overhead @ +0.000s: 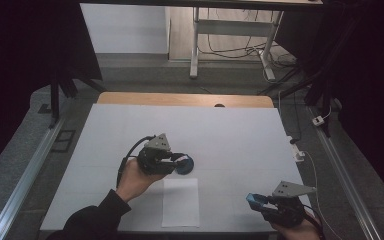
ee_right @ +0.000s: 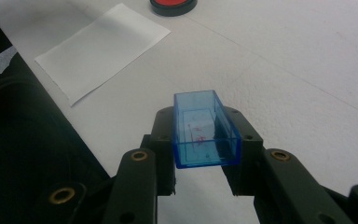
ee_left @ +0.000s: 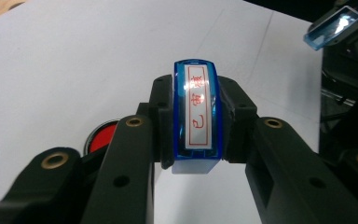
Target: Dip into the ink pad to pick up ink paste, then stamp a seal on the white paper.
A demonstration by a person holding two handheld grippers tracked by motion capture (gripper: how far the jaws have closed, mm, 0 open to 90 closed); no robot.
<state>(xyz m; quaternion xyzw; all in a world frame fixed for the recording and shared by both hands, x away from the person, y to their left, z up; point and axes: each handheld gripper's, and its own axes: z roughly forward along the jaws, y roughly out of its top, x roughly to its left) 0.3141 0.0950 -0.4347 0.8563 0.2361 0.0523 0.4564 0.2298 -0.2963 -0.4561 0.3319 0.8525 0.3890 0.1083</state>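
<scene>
Ink pad [overhead: 185, 164] just beyond paper sheet [overhead: 180, 202], perhaps touching.

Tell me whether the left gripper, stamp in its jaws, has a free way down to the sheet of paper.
Probably yes. The left gripper holds the stamp beside the ink pad, just beyond the paper. Nothing lies on the sheet, and the right gripper with its blue cap sits off to the side.

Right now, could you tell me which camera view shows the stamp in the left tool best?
The left gripper view: the stamp sits close and sharp between the left tool's jaws, its red characters readable on the white face inside the blue frame. The high view shows the left tool above the ink pad, the stamp too small to tell.
</scene>
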